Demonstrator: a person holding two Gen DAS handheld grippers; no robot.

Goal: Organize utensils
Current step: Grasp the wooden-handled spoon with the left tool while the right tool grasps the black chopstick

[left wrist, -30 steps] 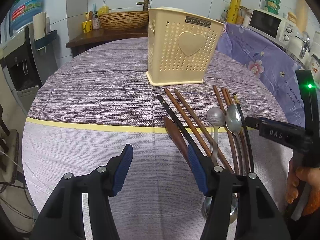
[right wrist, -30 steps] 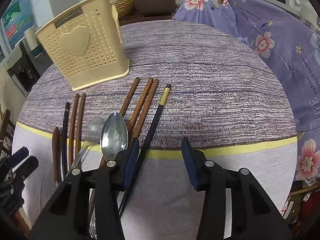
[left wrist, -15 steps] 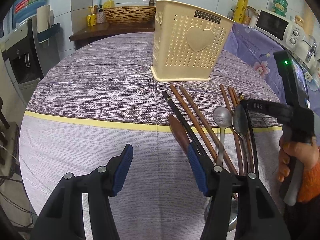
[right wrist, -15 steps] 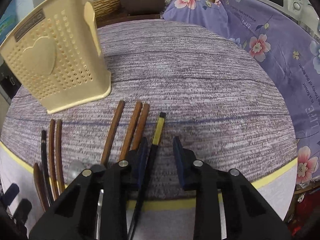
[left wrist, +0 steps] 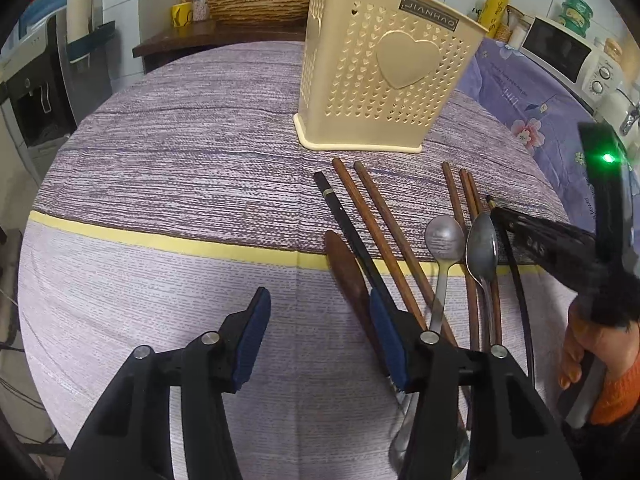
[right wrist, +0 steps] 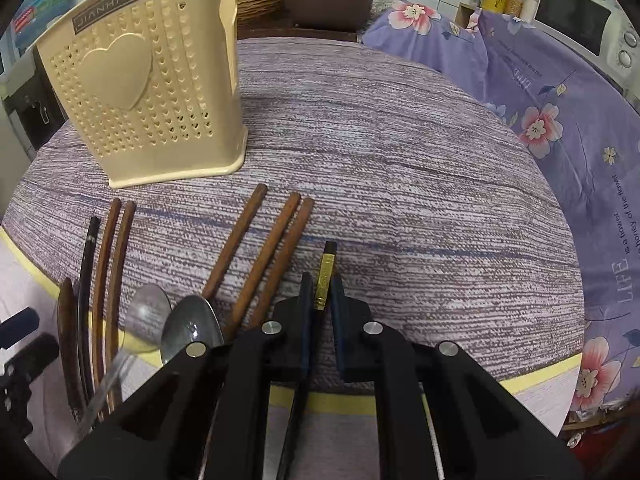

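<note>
The black chopstick with the gold band [right wrist: 325, 276] lies at the right end of the row on the striped tablecloth [right wrist: 400, 184], its banded end pointing toward the far side of the table. The right gripper [right wrist: 320, 296] has just closed its blue pads on it, close behind the band. It looks light, stiff and smooth, so I judge it could swivel or slip between the pads. Held this near one end, the long shaft will hang and swing; a hold nearer the middle would carry steadier.

Just beside it to the left lie two brown wooden chopsticks [right wrist: 280, 248] touching each other, then a third [right wrist: 236, 240], then two metal spoons [right wrist: 192, 332] with bowls up. The chopsticks beside it sit close enough that a sideways drag could roll them.

Farther left are another brown pair, a second black chopstick [left wrist: 348, 228] and a dark wooden handle [left wrist: 346, 272]. The left gripper [left wrist: 320, 336] hovers over that end with its jaws about half open and nothing between them; they have just narrowed a little.

The cream perforated holder [right wrist: 152, 80] stands upright beyond the row, well apart from the gripped chopstick. The way to it passes over the other utensils, so the chopstick must be lifted clear of them and over the tall rim.
</note>
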